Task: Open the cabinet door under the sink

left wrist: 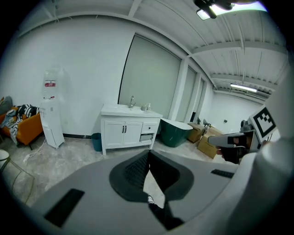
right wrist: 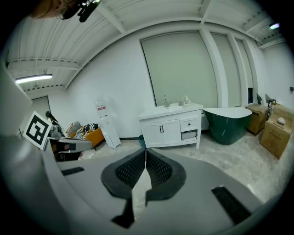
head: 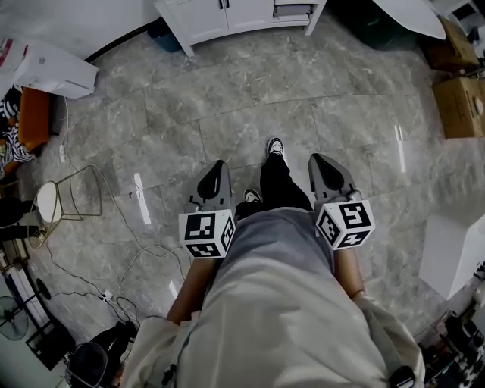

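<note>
The white sink cabinet point(head: 227, 15) stands against the far wall, a few steps ahead across the floor. Its two doors point(left wrist: 123, 133) with black handles are closed, and a faucet sits on top. It also shows in the right gripper view as the cabinet point(right wrist: 170, 128), doors closed. My left gripper point(head: 214, 178) and right gripper point(head: 324, 170) are held side by side at waist height, far from the cabinet. Both are shut with their tips touching and nothing between them; the left gripper point(left wrist: 149, 151) and the right gripper point(right wrist: 145, 150) point toward the cabinet.
A water dispenser point(left wrist: 51, 108) and an orange sofa point(head: 34, 117) are on the left. A green bathtub point(right wrist: 227, 121) and cardboard boxes point(head: 461, 106) are right of the cabinet. A small blue bin point(left wrist: 96, 141) stands by its left leg. A wire stool point(head: 72, 193) and cables lie left.
</note>
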Available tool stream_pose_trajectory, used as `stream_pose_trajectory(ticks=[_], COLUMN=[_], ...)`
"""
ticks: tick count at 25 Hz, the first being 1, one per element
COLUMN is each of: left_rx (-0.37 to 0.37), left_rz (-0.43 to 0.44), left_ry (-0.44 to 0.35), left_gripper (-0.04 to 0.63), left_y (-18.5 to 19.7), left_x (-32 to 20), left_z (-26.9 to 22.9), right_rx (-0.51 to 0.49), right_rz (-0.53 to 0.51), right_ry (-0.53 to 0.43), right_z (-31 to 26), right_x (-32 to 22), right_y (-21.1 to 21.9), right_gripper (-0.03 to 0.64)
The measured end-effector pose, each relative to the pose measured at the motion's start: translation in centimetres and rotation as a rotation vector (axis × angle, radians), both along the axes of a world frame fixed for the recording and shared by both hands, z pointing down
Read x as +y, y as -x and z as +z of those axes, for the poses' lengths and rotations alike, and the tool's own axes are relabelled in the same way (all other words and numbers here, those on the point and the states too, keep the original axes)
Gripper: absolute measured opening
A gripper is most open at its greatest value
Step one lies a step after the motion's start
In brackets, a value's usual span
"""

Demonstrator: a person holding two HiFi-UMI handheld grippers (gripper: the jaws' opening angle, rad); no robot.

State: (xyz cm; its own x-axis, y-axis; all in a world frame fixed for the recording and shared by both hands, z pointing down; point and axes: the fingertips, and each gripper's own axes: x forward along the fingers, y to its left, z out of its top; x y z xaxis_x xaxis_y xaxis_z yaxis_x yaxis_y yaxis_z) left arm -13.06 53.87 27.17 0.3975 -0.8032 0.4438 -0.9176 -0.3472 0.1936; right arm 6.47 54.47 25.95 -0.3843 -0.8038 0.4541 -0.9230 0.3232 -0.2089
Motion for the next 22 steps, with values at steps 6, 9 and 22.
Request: stream_pose_trajectory(ticks=[6,9,22], left_rx=[0.006,0.009,-0.008], left_rz=[-0.023,-0.031,-0.083], left_ry=[0.006,0.002,-0.02], left_gripper=[-0.002,-0.002,-0.002], left_y=[-1.7,-2.7,-7.6], left_x=[-4.9,-7.7,-21.0], left_z=[-0.5,-1.0,-2.3], right_rx=[-0.007,-0.012,-0.031], right_rz=[-0.034,-0.048,-0.132], right_ry=[0.005,0.007,0.01], right_z=[0.3,0.3,0.6], right_x=[-5.1,-8.1,-22.0], right_y=[-1.1,-1.8,-5.7], right_gripper=[0.012,0.012,0.012])
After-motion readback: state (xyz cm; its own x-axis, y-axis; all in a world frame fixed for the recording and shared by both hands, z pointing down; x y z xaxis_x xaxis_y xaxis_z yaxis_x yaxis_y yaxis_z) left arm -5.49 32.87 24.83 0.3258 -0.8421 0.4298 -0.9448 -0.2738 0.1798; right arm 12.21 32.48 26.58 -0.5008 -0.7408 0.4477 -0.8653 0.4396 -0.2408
